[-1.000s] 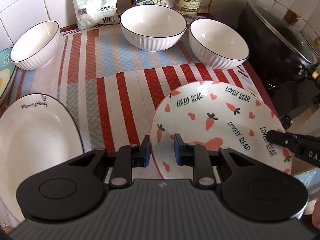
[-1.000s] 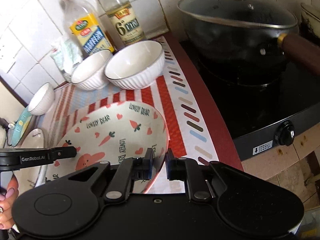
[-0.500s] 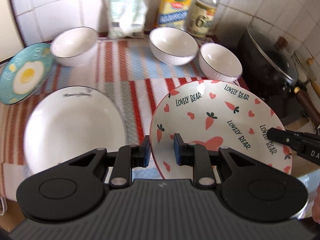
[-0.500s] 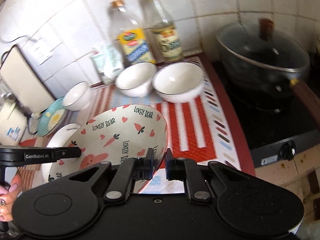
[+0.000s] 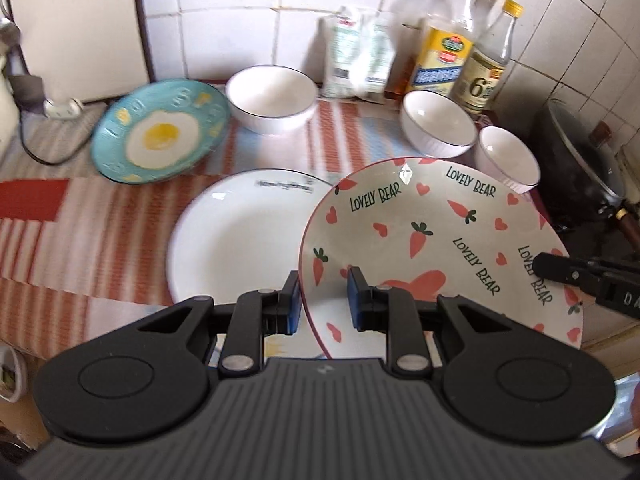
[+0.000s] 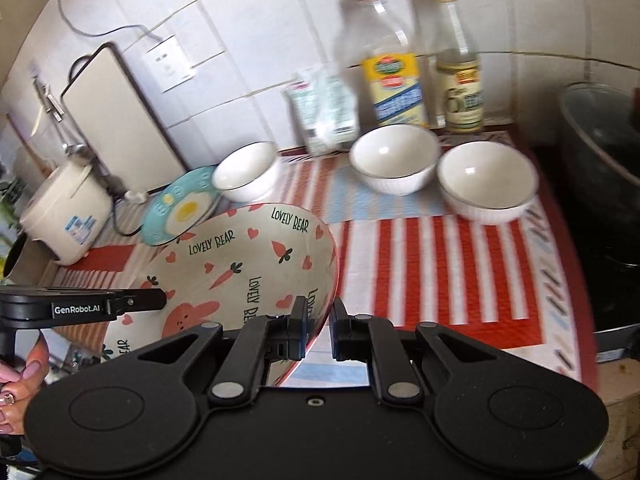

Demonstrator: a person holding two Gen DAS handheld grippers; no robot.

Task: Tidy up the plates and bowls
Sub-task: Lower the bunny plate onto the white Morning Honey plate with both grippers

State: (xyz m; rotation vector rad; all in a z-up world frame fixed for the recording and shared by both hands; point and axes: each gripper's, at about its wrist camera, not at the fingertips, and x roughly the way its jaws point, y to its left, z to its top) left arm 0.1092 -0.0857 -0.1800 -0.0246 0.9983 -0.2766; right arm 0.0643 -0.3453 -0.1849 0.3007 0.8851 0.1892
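Carrot-print plate [image 5: 432,236] (lettered "LOVELY BEAR"), rim pinched by both grippers' fingers [image 5: 294,304].

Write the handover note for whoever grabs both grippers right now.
Left gripper: shut on the near-left rim of the carrot plate.
Right gripper: shut on its opposite rim. The plate is tilted, off the mat.
On the striped mat: white plate, egg plate, three white bowls, all apart.
Done: nothing stacked.
Left: set the carrot plate down, probably on the white plate, then gather the bowls.
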